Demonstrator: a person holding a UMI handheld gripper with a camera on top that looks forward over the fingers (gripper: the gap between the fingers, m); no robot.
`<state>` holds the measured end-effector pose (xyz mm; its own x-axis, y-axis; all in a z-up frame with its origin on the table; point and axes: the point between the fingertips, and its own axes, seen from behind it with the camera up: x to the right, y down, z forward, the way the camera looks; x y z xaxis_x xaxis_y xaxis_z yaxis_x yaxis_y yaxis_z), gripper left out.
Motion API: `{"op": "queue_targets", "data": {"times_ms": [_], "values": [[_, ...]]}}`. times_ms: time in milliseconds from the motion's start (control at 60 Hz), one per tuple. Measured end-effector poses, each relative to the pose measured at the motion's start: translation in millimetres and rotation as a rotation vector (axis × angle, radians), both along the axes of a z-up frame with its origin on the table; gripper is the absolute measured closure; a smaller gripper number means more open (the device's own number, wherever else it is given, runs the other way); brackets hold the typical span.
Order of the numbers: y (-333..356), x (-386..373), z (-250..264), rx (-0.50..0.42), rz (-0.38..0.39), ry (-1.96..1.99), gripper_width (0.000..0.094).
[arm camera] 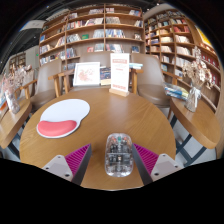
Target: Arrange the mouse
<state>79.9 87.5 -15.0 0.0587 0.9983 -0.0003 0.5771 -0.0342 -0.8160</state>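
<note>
The gripper (pixel 118 160) stood open with the mouse (pixel 119 154) between its fingers. The mouse lay on the round wooden table (pixel 110 115). Bookshelves (pixel 95 30) full of books lined the room.

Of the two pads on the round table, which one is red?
The smaller kidney-shaped red pad, lying nearer the gripper; the larger white pad lies just beyond it.

Mouse (pixel 119 155) on table (pixel 100 120), mousepad (pixel 63 115) ahead-left.
</note>
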Motion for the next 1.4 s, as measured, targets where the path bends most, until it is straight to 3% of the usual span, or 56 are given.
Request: {"op": "queue_targets", "data": {"times_ms": [83,150,183,217,367,667,783,883,1017,1233,1350,1400], "values": [[2,0,0,0.004,-0.002,-0.002,0.0135],[5,-1,-1,0.007,-0.01,-0.003,0.0215],[7,-1,-1,0.009,-0.013,-0.006,0.0284],[9,-1,-1,0.015,-0.013,-0.011,0.0471],[6,-3,9,0.014,-0.013,-0.051,0.0518],[-72,-89,117,-0.005,0.08,0.089,0.0528],[-129,-134,108,-0.035,0.142,0.08,0.0529],[-175,-166,66,-0.075,0.191,0.033,0.0531],[-194,-178,18,-0.056,0.179,-0.041,0.0529],[-194,-177,6,0.023,0.183,-0.006,0.0438],[-188,-176,7,0.03,0.148,-0.008,0.0168],[-185,-171,12,0.024,0.131,-0.008,0.01]]}}
